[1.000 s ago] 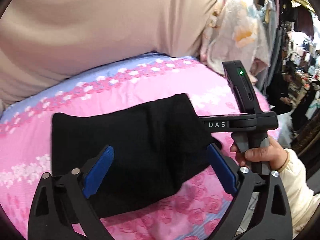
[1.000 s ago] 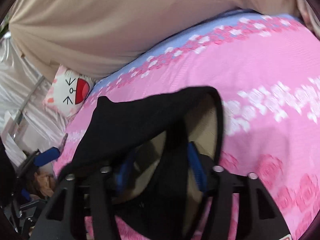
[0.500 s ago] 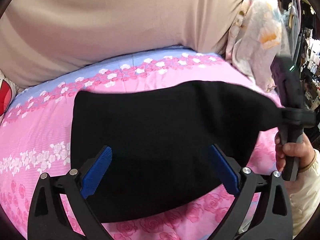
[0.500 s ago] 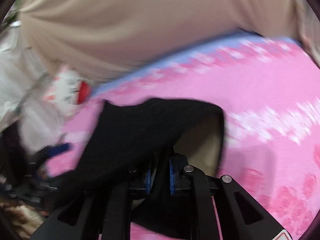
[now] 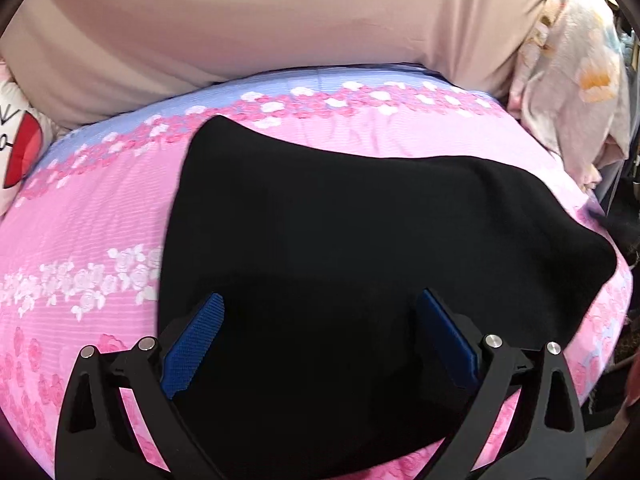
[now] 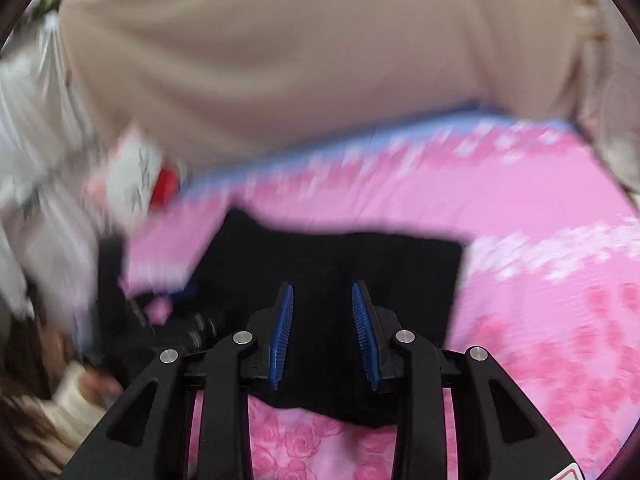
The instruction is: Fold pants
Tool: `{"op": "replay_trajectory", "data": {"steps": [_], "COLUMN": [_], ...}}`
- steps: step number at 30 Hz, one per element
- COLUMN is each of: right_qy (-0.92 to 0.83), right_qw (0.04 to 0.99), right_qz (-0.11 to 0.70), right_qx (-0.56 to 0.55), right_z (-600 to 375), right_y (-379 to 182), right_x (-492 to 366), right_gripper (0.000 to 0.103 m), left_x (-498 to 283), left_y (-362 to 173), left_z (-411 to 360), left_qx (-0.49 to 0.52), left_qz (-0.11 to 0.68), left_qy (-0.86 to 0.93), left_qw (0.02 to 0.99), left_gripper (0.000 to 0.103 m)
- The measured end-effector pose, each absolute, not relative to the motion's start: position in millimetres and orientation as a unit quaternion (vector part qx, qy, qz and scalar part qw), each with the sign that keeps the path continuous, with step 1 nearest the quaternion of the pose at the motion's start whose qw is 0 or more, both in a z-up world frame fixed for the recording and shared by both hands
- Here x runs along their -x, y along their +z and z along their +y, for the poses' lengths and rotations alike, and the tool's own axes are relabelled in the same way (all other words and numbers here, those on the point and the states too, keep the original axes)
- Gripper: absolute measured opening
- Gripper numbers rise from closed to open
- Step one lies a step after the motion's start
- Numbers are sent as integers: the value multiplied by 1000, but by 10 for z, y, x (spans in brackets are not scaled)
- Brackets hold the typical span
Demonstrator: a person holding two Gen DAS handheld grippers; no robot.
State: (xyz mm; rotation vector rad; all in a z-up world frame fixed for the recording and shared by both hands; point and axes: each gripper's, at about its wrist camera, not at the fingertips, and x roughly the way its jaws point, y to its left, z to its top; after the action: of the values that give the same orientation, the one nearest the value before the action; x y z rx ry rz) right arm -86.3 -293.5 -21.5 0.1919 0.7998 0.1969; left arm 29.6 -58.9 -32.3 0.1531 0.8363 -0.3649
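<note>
The black pants [image 5: 340,248] lie folded flat on the pink flowered bedspread [image 5: 80,220]. My left gripper [image 5: 320,320] is open wide, its blue pads [image 5: 192,340] on either side above the near part of the pants, holding nothing. In the blurred right wrist view the pants [image 6: 340,264] lie flat ahead, and my right gripper [image 6: 322,308] is open a little above their near edge, empty. The left gripper's body [image 6: 192,328] shows dimly at the left there.
A beige cushion or headboard [image 5: 260,28] rises behind the bed. A white cartoon pillow [image 5: 16,140] sits at the left. A pale flowered cloth [image 5: 572,80] hangs at the right, past the bed's edge.
My right gripper was shut on the pants' edge half a second ago; it has let go and opened. The pants now lie spread flat, and the right gripper has left the left view.
</note>
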Motion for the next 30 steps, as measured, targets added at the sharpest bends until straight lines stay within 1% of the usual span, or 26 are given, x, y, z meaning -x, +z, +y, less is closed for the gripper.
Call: {"op": "replay_trajectory", "data": {"steps": [1,2,3,4,5,6,8,9,10,11,12,13,14,16,18,20,22,26,30], "right_qy": [51,55,59,26,-12,-58,-49,-26,-5,-10,-32,-76,-78,-68,-73,-46,17,72,78], "right_qw": [906,906,904,900,908,921,928,929,928,925,921,909,904,901,904,914,916,913,912], "right_qz": [412,405,396,394,383,364,357,357,363,376,386,409,416,406,398,389,390,400,401], "right_qx": [-80,-107,-152,-182,-172,-129,-95,-91,-80,-60,-48,-38,-57,-140,-137,-106,-96,-25,25], "right_z": [-3007,-3106,-3215,-3289,-3284,-3183,-2968,-2888,-2786,-2735,-2797,-2898,-3009,-3202,-3134,-2911,-2604,-1947,-1443], "right_y": [-461,-536,-523,-453,-360,-224,-94,-62,-77,-153,-231,-422,-555,-549,-425,-244,-147,-91,-127], "right_x": [749,733,765,799,837,880,878,850,797,729,646,529,472,474,488,439,286,-123,-471], "right_gripper": [23,19,18,19,27,30,30,32,34,39,40,40,49,51,52,52,52,53,52], "left_x": [-304,-313,-315,-324,-315,-314,-309,-314,-318,-313,-306,-309,-307,-309,-311,-317,-303,-239,-161], "left_y": [-334,-355,-367,-384,-394,-393,-401,-408,-414,-416,-415,-421,-430,-444,-452,-444,-400,-281,-181], "left_z": [-576,-558,-535,-521,-497,-488,-453,-444,-443,-438,-434,-424,-405,-366,-330,-263,-121,316,788], "left_qx": [-79,-87,-93,-99,-106,-106,-103,-101,-102,-105,-106,-107,-107,-107,-104,-90,-58,-1,11], "left_qz": [402,402,400,401,401,400,401,402,403,401,400,400,400,401,403,408,413,405,388], "left_qy": [-170,-160,-152,-147,-143,-142,-141,-141,-141,-142,-142,-143,-144,-144,-147,-151,-157,-139,-83], "left_qw": [896,898,899,899,899,899,899,899,898,899,899,899,899,898,897,896,895,904,918], "left_gripper": [95,95,95,95,95,96,98,98,98,98,98,98,98,98,98,98,98,98,98]}}
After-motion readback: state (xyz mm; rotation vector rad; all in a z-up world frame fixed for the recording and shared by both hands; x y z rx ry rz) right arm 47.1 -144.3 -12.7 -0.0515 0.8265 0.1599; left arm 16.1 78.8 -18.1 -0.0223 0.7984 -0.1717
